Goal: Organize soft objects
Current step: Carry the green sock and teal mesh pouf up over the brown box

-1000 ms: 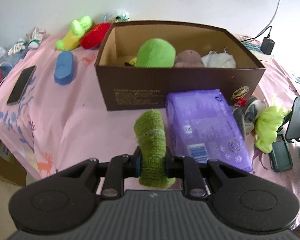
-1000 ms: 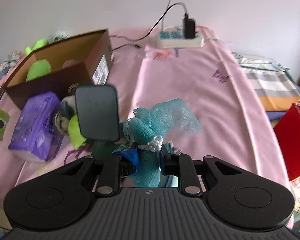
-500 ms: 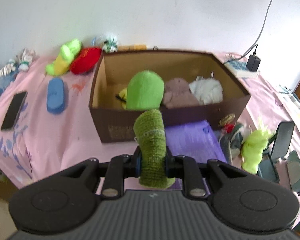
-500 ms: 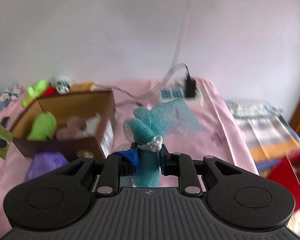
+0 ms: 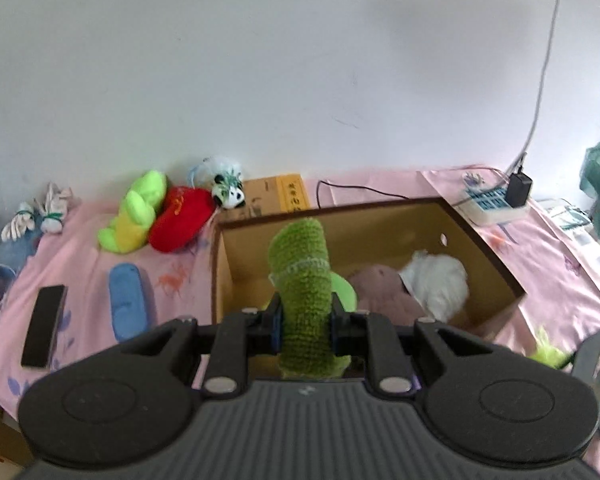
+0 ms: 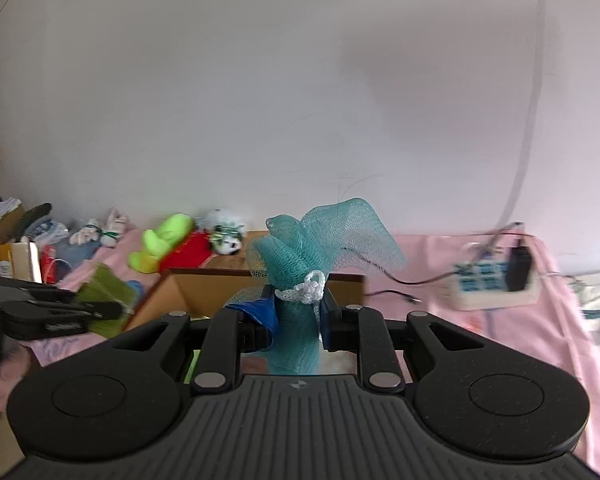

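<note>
Showing both grippers loaded above a cardboard box (image 5: 488, 256) on a pink-covered bed (image 5: 80, 304): the left gripper (image 5: 305, 322) is clamped on a green knitted roll (image 5: 302, 276), which stands upright between the pads over the box's near side, and the right gripper (image 6: 296, 316) is pinched tight on a teal mesh bath puff (image 6: 324, 236) at its white cord knot. Both items look light and yielding (the roll should compress without slipping; the mesh would snag or splay), so the bound waist is judged the surest hold on the puff. The box already contains a lime plush (image 5: 345, 289), a mauve plush (image 5: 380, 290) and a white fluffy item (image 5: 440, 280).
</note>
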The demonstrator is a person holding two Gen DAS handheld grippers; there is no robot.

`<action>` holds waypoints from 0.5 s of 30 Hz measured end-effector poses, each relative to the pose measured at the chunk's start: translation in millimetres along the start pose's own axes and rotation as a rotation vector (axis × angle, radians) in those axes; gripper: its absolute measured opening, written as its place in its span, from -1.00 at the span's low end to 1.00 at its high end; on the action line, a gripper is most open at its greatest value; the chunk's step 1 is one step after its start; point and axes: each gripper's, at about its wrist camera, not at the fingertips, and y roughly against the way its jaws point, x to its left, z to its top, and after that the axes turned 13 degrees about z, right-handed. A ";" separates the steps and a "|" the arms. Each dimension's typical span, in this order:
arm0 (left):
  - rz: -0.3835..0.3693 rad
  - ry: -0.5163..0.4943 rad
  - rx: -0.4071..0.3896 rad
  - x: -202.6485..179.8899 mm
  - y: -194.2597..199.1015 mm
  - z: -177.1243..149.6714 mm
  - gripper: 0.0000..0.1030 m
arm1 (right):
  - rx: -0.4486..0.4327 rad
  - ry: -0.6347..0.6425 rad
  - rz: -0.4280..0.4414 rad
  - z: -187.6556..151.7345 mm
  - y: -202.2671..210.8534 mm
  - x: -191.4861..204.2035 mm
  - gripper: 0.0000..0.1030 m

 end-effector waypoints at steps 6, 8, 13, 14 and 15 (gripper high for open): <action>0.004 -0.011 0.024 4.2 -37.9 14.6 -0.61 | 0.034 -0.050 0.064 1.9 -54.8 11.0 -0.97; 0.005 -0.015 0.047 4.6 -54.4 14.7 -0.61 | 0.053 -0.088 0.084 -1.7 -72.1 10.8 -0.97; 0.020 -0.030 0.098 5.8 -86.2 10.1 -0.61 | 0.094 -0.096 0.071 -11.6 -110.9 14.1 -0.96; 0.018 -0.031 0.106 5.4 -89.2 8.8 -0.61 | 0.105 -0.100 0.067 -13.3 -117.8 12.5 -0.96; 0.013 -0.033 0.115 4.9 -92.8 7.3 -0.61 | 0.118 -0.107 0.065 -14.4 -125.4 10.7 -0.96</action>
